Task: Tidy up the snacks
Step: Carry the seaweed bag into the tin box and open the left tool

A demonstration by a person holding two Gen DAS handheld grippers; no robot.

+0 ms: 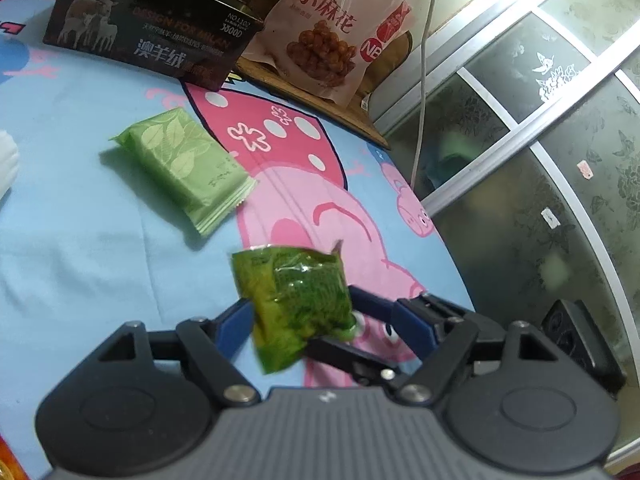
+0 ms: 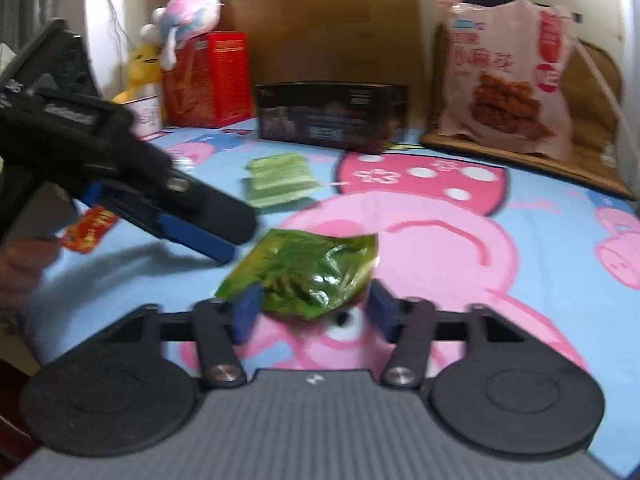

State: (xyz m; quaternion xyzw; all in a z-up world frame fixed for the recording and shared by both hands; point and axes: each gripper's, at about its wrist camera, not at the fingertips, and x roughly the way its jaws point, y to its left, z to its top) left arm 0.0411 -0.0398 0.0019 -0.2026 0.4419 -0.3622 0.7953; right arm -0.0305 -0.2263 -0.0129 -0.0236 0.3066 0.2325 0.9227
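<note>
- Right gripper [image 2: 314,312]: my jaws stand about half open around the dark green snack packet [image 2: 308,268]. One pad presses its side and the other sits at its edge. I judge this a light hold on crinkly film.
- Left gripper [image 1: 308,312]: my jaws stand wide and grip nothing, and the packet hangs just in front of them.
- Location: the packet is just above the cartoon bedsheet [image 1: 80,240], well short of the black box [image 1: 152,28] and the pink snack bag [image 1: 332,28].
- Risk: the slick, puffed film may slide out of so shallow a pinch. The open left fingers [image 2: 200,232], being so near, could knock it loose.
- Left view only: the pale green pack [image 1: 180,164] lies flat and sharp; the packet's upright hang is visible here.
- Right view only: the red sachet [image 2: 90,228], my hand [image 2: 20,268], and the gap between the left fingers and the packet.
</note>
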